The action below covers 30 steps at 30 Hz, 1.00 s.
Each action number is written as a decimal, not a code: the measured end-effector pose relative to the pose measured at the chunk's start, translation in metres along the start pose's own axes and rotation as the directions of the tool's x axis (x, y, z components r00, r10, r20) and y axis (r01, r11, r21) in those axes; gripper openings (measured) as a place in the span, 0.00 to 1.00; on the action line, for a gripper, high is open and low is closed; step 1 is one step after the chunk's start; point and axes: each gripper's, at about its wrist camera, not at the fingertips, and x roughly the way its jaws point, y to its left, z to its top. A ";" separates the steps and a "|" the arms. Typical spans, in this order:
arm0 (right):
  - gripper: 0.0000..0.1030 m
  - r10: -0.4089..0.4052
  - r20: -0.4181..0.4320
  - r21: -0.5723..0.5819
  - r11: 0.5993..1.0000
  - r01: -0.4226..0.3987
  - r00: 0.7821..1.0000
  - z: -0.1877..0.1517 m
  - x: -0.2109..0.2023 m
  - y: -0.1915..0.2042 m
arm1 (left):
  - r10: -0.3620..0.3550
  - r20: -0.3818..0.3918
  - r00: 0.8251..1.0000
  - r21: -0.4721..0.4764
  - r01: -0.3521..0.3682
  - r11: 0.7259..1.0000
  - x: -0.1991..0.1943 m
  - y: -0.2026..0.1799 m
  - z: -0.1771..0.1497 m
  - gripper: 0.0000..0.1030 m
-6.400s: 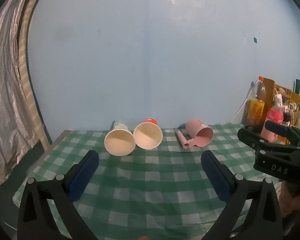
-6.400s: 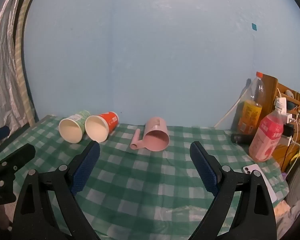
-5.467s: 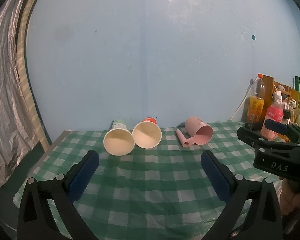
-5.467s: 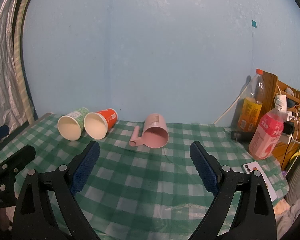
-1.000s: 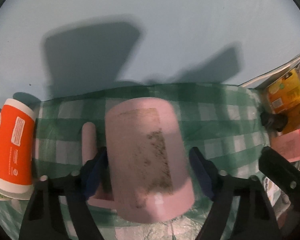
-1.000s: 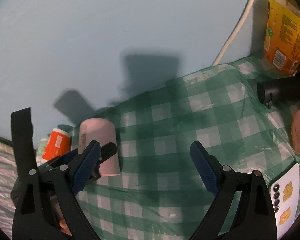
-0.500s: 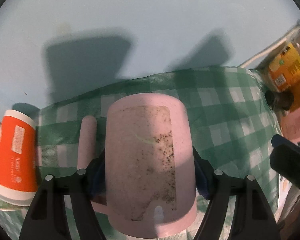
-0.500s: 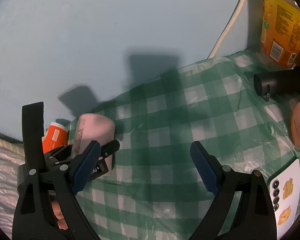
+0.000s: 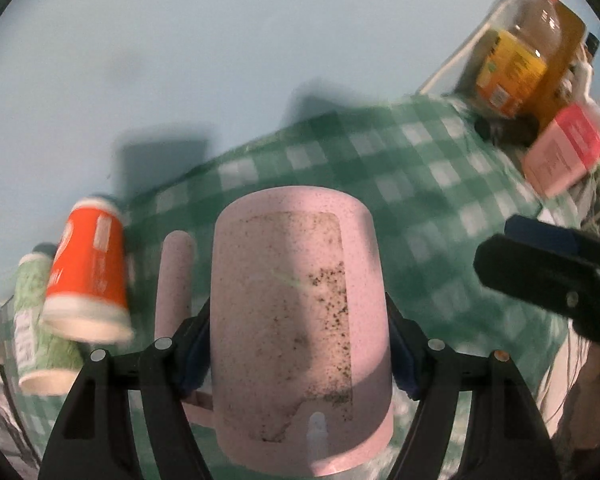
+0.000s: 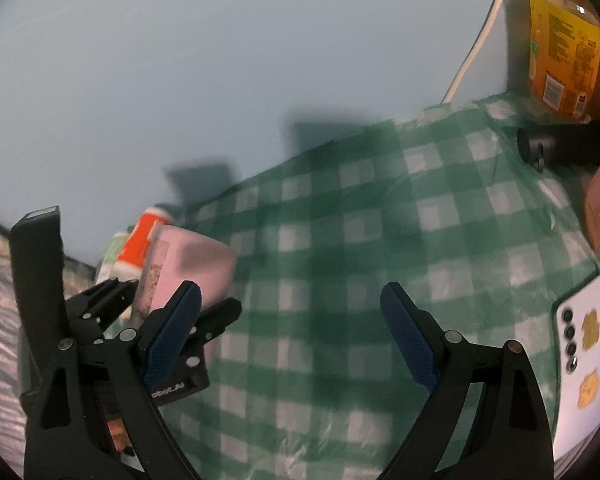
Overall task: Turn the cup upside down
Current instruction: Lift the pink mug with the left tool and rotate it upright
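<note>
1. Your left gripper [image 9: 300, 356] is clenched on the pink cup [image 9: 300, 320]: its blue pads press the cup's 2 sides, and the cup's closed base points away from the camera. A worn, speckled patch runs down the cup's wall, which only the left view shows.
2. Your right gripper [image 10: 290, 340] has its fingers spread wide with nothing between them, over the green checked tablecloth [image 10: 360, 260].
3. Only the right view shows the cup from the side: it sits tilted in the left gripper at the left edge of the cloth.
4. Just left of the cup, the left view shows its pink handle [image 9: 174, 280], then an orange paper cup [image 9: 86, 280] and a green paper cup [image 9: 36, 320] lying on their sides.
5. A white phone [image 10: 584, 356] lies at the right edge, seen only from the right.
6. Farthest off, an orange drink bottle [image 9: 520, 52] and a pink bottle [image 9: 564, 152] stand by the blue wall [image 9: 260, 40].
</note>
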 end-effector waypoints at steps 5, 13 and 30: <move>0.89 0.040 -0.032 -0.029 0.999 -0.041 0.999 -0.030 -0.002 0.017 | 0.009 -0.009 1.000 0.017 -0.009 1.000 -0.011 0.005 -0.041 0.73; 0.89 0.072 -0.110 -0.104 0.991 -0.083 0.991 -0.069 0.015 0.047 | -0.008 -0.014 1.000 0.000 0.008 1.000 -0.018 0.011 -0.094 0.73; 0.89 0.030 -0.185 -0.118 0.992 -0.052 0.982 -0.099 0.050 0.056 | -0.030 -0.077 0.997 0.002 0.030 1.000 0.003 0.009 -0.116 0.73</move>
